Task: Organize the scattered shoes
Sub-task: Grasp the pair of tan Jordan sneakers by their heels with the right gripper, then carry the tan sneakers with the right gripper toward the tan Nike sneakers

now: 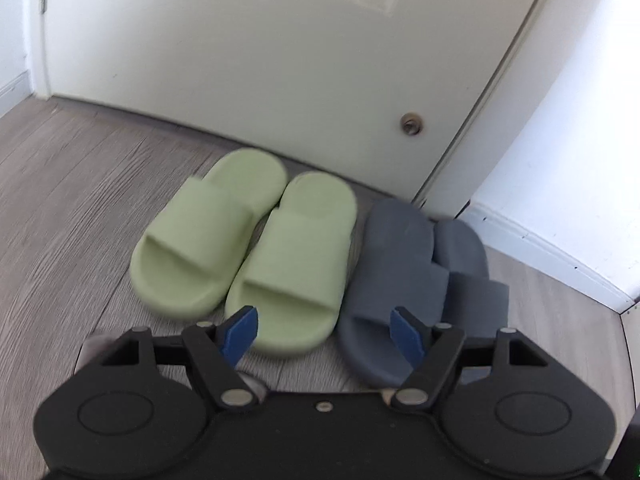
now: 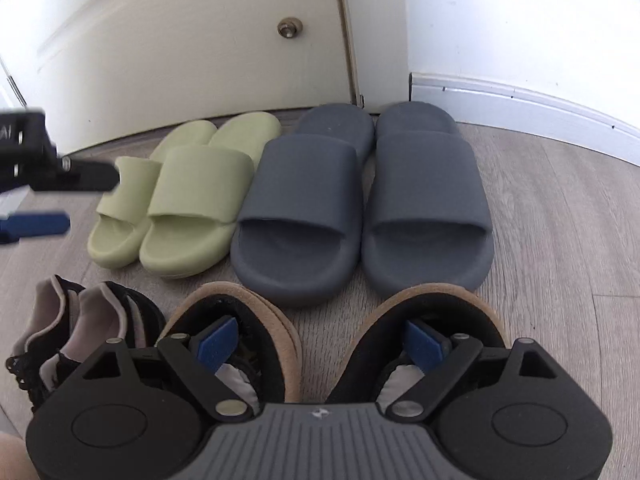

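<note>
Green slides (image 2: 176,196) and grey slides (image 2: 360,200) sit paired against the door (image 2: 180,40) at twelve o'clock; tan-trimmed shoes (image 2: 248,344) lie under the right gripper (image 2: 320,344), spread, empty; left gripper (image 1: 324,334) likewise gapes, nine o'clock.

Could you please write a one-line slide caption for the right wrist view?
Open right gripper above tan-trimmed shoes, with green slides and grey slides paired by the door.

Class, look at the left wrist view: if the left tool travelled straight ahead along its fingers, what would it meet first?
Most likely the inner green slide, whose toe end lies just ahead of the open left tool; the grey slide sits beside it. Depth is uncertain.
</note>
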